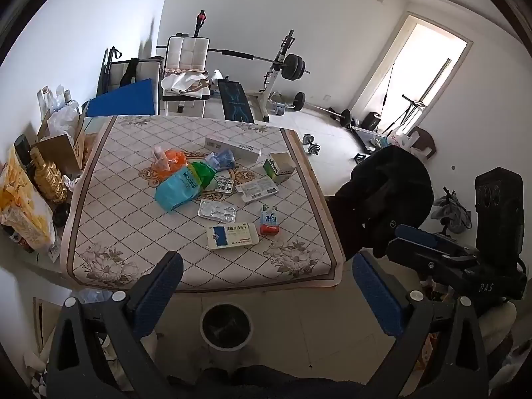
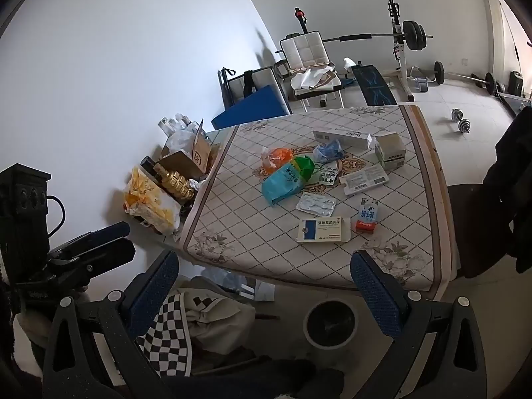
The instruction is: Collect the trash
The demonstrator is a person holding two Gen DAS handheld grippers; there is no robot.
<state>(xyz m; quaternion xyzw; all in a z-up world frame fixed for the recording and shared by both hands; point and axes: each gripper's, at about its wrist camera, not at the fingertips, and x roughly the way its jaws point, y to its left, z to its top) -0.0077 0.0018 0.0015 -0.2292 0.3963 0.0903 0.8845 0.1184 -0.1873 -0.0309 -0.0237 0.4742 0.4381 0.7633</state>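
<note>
Trash lies on a table [image 1: 109, 232] with a patterned cloth: a white and blue medicine box [image 1: 231, 235], a small milk carton [image 1: 269, 220], a silver blister pack [image 1: 217, 211], a blue and green bag [image 1: 181, 186], an orange bag [image 1: 169, 161], a green box [image 1: 278, 165] and a long white box [image 1: 232, 146]. A round bin [image 1: 226, 327] stands on the floor at the table's near edge. My left gripper [image 1: 266, 286] is open and empty, held back from the table above the bin. My right gripper [image 2: 266, 286] is open and empty too, also short of the table [image 2: 232, 229]; the bin [image 2: 330, 324] is below it.
A gold bottle [image 1: 48, 176], a yellow bag [image 1: 20, 206] and a cardboard box [image 1: 63, 149] stand left of the cloth. A dark chair with a black garment [image 1: 385, 193] is at the right. Weight bench, barbell and dumbbells fill the room behind. Checkered cloth [image 2: 173, 332] lies under the table.
</note>
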